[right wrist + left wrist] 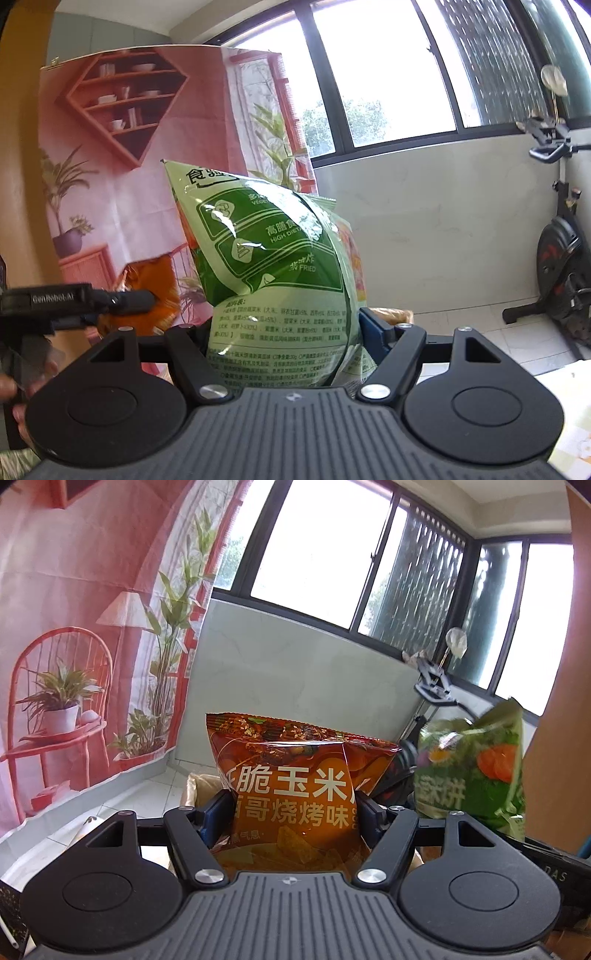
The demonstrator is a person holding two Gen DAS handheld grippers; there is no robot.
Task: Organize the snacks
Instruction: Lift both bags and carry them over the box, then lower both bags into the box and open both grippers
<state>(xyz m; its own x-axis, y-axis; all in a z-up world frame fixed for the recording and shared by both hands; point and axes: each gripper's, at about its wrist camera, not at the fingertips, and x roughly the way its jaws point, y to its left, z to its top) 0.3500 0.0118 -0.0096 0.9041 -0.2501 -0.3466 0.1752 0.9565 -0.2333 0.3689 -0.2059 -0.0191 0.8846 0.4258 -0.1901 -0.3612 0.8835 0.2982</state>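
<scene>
the left gripper [293, 808] was clenched on an upright orange snack bag [291, 775] wedged between its pads, while the right gripper [286, 328] gripped an upright green snack bag [273, 258], both held in mid-air.

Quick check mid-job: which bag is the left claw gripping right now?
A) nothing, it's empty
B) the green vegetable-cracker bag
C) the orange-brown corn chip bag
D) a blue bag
C: the left wrist view shows the left claw clamped on the orange-brown corn chip bag; the green bag sits in the right claw.
</scene>
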